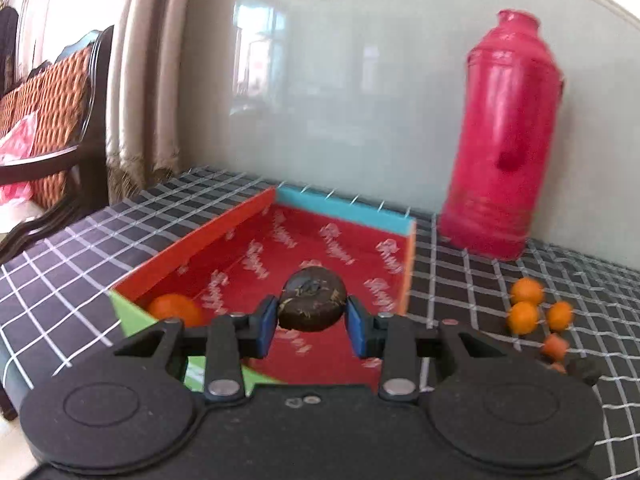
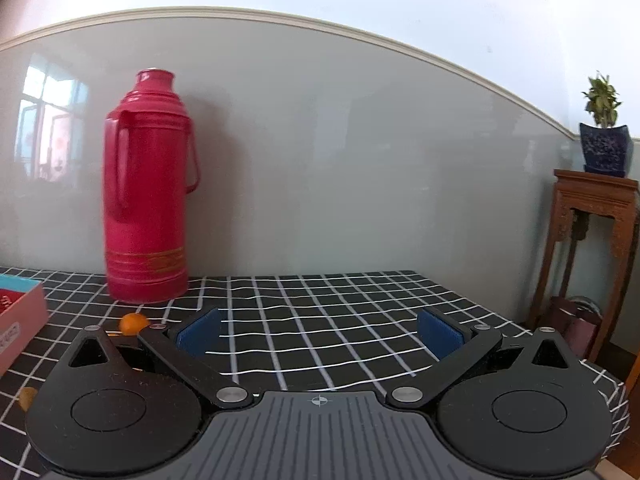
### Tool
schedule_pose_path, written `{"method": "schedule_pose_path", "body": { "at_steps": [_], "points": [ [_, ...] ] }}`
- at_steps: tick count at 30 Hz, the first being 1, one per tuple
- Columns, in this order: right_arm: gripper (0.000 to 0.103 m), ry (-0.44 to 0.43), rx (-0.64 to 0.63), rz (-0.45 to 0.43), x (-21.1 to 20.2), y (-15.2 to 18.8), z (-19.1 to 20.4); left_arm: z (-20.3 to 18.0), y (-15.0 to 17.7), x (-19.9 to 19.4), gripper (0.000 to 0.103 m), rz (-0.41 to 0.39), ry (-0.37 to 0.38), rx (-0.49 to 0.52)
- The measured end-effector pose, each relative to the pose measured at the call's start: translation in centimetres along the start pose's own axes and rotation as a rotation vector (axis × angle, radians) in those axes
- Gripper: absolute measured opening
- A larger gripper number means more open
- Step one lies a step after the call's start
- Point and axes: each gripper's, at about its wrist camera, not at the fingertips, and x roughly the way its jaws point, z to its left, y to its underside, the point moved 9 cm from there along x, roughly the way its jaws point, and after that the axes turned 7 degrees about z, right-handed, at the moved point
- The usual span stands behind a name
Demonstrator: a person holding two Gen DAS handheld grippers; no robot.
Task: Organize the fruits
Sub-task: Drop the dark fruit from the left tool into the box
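My left gripper (image 1: 312,320) is shut on a dark brown round fruit (image 1: 313,299) and holds it above the red-lined box (image 1: 200,240). An orange (image 1: 176,310) lies in the box's near left corner. Several small oranges (image 1: 528,304) and orange pieces (image 1: 555,346) lie on the checked cloth right of the box. My right gripper (image 2: 320,332) is open and empty above the cloth. One small orange (image 2: 133,323) shows left of its left finger, and the box edge (image 2: 24,320) is at far left.
A tall red thermos (image 1: 504,140) stands against the wall behind the box's right side; it also shows in the right wrist view (image 2: 146,196). A chair (image 1: 52,112) stands left of the table. A wooden stand with a potted plant (image 2: 604,140) is beyond the table's right end.
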Motion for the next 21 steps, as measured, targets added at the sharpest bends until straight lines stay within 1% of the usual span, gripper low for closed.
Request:
{"method": "schedule_pose_path", "body": {
  "at_steps": [1,3,4,7,9,11,14,16,18,21],
  "points": [
    [0.103,-0.009,-0.003,0.0,-0.1,0.0,0.5,0.4,0.1,0.2,0.028,0.017,0.001,-0.008],
    [0.103,-0.03,-0.014,-0.002,-0.1,-0.1,1.5,0.8,0.0,0.0,0.03,0.022,-0.008,0.001],
    [0.103,-0.04,-0.017,-0.003,-0.2,-0.1,2.1,1.1,0.1,-0.2,0.034,0.02,-0.01,-0.006],
    [0.103,-0.085,-0.031,-0.002,-0.2,-0.1,3.9,2.0,0.0,-0.5,0.036,0.022,0.006,-0.039],
    [0.103,-0.124,-0.038,0.001,-0.4,-0.1,5.4,2.8,-0.2,-0.8,0.045,0.015,0.017,-0.064],
    [0.103,-0.158,-0.05,0.002,-0.4,-0.1,6.8,3.7,-0.6,-1.4,0.067,-0.013,0.002,-0.079],
    [0.103,-0.214,-0.065,0.012,-0.5,0.2,9.1,4.9,-1.2,-2.4,0.073,-0.06,-0.038,-0.076],
    [0.103,-0.251,-0.071,0.026,-0.4,0.4,10.5,5.7,-1.4,-2.6,0.078,-0.069,-0.057,-0.08],
    [0.103,-0.289,-0.078,0.048,-0.2,0.8,12.0,6.7,-1.5,-2.7,0.079,-0.07,-0.077,-0.092],
    [0.103,-0.351,-0.084,0.101,0.4,1.5,14.0,8.5,-1.8,-2.7,0.086,-0.071,-0.117,-0.116]
  ]
}}
